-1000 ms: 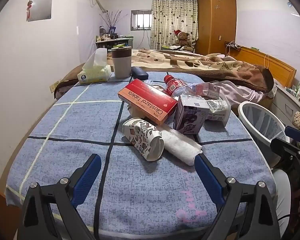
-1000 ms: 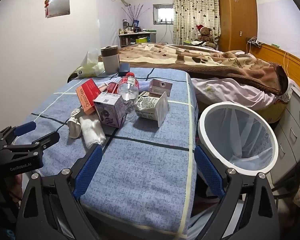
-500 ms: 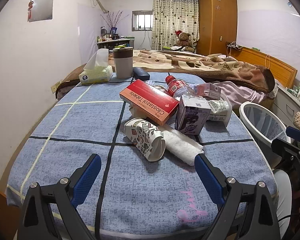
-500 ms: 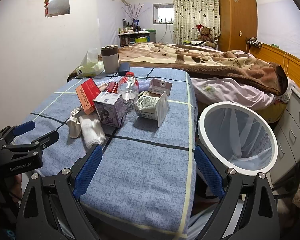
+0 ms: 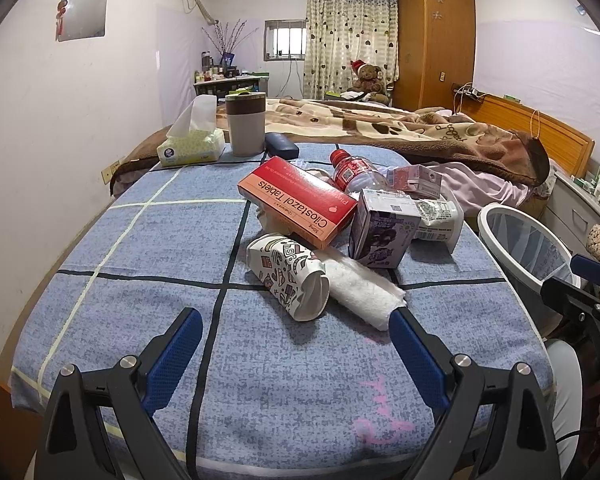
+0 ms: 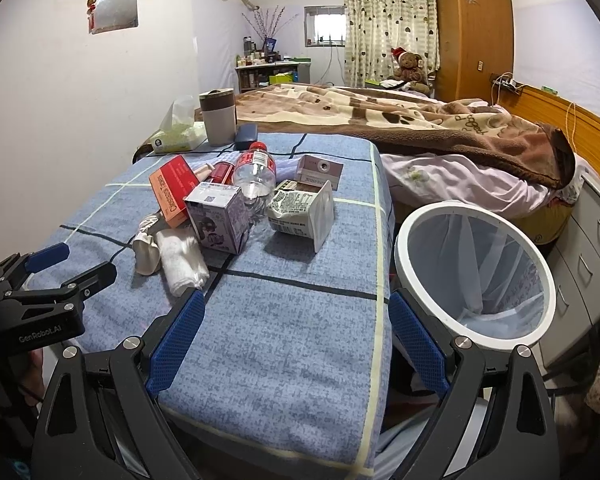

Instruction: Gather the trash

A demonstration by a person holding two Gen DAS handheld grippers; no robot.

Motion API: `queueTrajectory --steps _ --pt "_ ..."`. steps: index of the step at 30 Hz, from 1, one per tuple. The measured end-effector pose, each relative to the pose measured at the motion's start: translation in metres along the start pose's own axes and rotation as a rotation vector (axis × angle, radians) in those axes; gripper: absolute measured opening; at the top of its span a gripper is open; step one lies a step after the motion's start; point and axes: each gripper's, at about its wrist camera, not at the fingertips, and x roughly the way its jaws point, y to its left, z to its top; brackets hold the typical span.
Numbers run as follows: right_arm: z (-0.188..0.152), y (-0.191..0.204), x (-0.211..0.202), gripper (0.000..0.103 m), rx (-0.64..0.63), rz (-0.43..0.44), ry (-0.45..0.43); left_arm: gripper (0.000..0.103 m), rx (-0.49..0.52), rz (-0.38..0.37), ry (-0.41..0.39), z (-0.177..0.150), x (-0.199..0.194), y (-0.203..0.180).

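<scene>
Trash lies in a heap on the blue checked table cloth [image 5: 148, 248]: a patterned paper cup [image 5: 288, 280] on its side, a rolled white tissue [image 5: 364, 292], a red tablet box [image 5: 300, 200], a purple carton [image 5: 380, 232], a crushed white carton [image 5: 436, 220] and a plastic bottle [image 5: 352, 172]. My left gripper [image 5: 296, 344] is open just short of the paper cup, holding nothing. My right gripper [image 6: 296, 328] is open over the cloth's near right part, also holding nothing. A white-rimmed bin [image 6: 476, 272] with a clear liner stands off the table's right edge.
At the table's far end stand a tissue box [image 5: 192, 148], a grey-brown tumbler [image 5: 246, 124] and a dark case [image 5: 282, 146]. A bed with a brown blanket [image 6: 420, 124] lies beyond. Grey drawers [image 6: 588, 256] stand to the right of the bin.
Both grippers have crept slightly forward toward the heap; the paper cup and tissue sit a bit nearer the left fingers. Nothing has been taken hold of.
</scene>
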Motion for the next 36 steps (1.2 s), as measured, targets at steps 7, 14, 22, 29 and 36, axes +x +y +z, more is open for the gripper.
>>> queueTrajectory --steps 7,14,22,29,36 --pt "0.0007 0.0005 0.0006 0.095 -0.001 -0.001 0.001 0.095 0.004 -0.002 -0.011 -0.0004 0.0014 -0.0024" --pt "0.0007 -0.0001 0.0013 0.095 0.002 -0.001 -0.002 0.095 -0.003 -0.009 -0.010 0.0011 -0.0005 0.0008" --pt "0.0004 0.0003 0.0015 0.095 0.003 0.004 -0.004 0.095 -0.004 -0.008 -0.010 0.0017 -0.0008 0.0005" --pt "0.0005 0.0000 0.0013 0.095 0.004 0.005 -0.001 0.095 -0.006 -0.012 -0.008 0.0018 -0.0003 0.0004" --pt "0.0006 0.0003 0.0013 0.095 0.003 0.005 -0.003 0.095 -0.007 -0.012 -0.009 0.0016 -0.0006 0.0002"
